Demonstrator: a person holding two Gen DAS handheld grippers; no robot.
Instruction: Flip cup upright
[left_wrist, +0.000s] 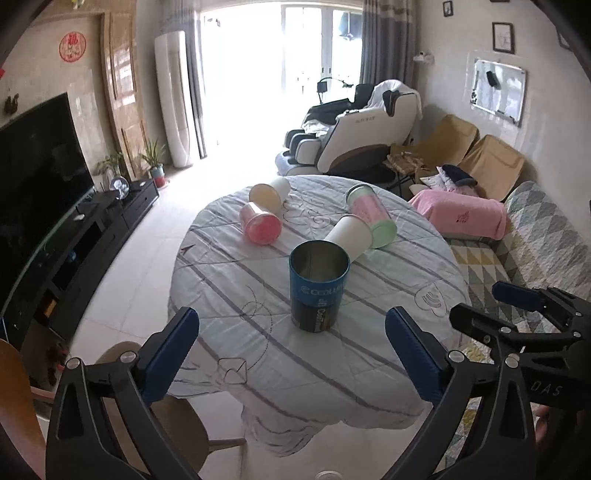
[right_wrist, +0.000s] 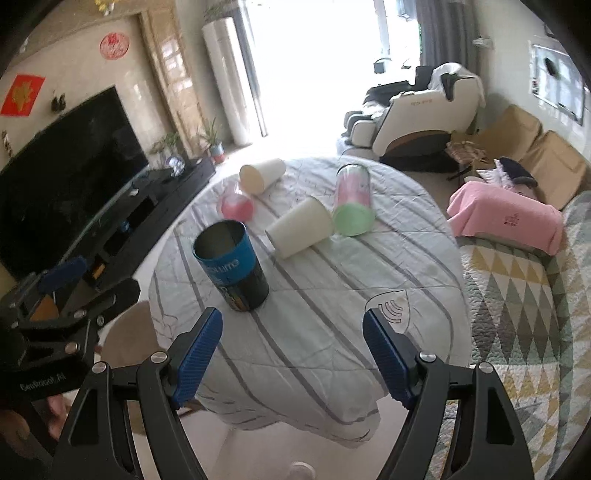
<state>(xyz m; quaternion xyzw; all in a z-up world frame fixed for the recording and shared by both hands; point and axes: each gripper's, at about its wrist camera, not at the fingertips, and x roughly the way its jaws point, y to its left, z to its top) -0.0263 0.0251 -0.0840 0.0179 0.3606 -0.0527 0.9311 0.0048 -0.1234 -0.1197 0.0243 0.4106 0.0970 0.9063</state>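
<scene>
Cup: white paper cup (left_wrist: 349, 234) on its side, centre frame; light, crushable.
Hold: mid-wall, gently.
Fingers: left gripper (left_wrist: 291, 349), right gripper (right_wrist: 291, 354) both spread, empty.

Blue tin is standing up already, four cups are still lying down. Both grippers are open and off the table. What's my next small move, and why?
Probably ease the right gripper forward toward the nearest white paper cup, which lies on its side just beyond the upright blue tin. It looks like the closest tipped cup, and the right gripper's open jaws hold nothing. The left gripper faces the tin, which needs no flipping.
</scene>
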